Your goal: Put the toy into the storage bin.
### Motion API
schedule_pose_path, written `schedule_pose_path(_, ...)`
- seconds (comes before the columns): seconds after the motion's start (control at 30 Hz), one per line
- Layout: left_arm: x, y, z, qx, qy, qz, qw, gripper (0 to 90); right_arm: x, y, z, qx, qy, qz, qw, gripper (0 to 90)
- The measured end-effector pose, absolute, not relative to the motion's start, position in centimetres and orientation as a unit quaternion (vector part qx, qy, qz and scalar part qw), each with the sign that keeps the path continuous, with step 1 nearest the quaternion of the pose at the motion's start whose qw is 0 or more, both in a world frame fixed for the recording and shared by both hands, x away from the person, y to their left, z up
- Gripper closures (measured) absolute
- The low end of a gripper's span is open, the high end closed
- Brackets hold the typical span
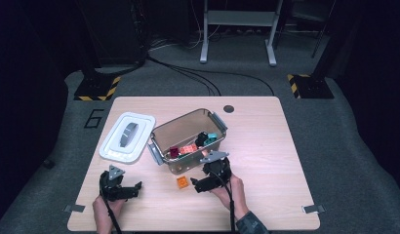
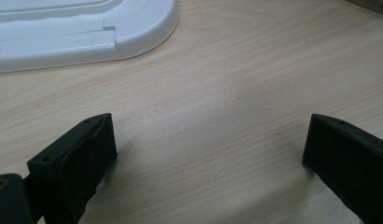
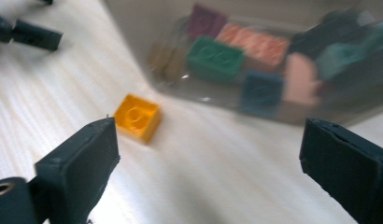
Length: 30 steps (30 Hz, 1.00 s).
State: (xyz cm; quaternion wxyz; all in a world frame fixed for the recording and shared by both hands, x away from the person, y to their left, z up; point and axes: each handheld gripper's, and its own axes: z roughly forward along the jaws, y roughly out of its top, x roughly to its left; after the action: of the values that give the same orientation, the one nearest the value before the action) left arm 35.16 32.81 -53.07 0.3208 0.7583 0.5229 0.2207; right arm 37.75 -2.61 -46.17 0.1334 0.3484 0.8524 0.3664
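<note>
The right hand-held gripper point(image 1: 200, 184) hangs released beside the orange brick point(image 3: 136, 116); the left hand-held gripper point(image 1: 133, 189) gapes empty over the counter point(image 1: 266, 146).

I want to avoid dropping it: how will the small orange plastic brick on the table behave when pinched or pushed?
The small orange plastic brick looks rigid and probably light. Its flat base should not roll; a push may slide it across the smooth wooden table.

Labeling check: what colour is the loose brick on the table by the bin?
Orange-yellow brick; clearest in the right gripper view.
</note>
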Motion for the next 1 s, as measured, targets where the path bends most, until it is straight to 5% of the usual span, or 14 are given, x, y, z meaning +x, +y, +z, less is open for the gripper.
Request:
schedule_pose_path(0.37,35.2,32.8,-53.1,0.758,0.523,0.22,0.321,2.5,36.8,1.0,-49.6,0.344,0.86,0.366,0.089,4.0)
schedule_pose_path(0.63,35.1,32.8,-53.1,0.758,0.523,0.221,0.321,2.6,37.1,3.3,-50.9,0.341,0.867,0.349,0.098,16.8)
schedule_pose_path(1.0,35.1,32.8,-53.1,0.758,0.522,0.221,0.322,3.0,37.1,4.0,-51.1,0.317,0.881,0.334,0.11,45.5)
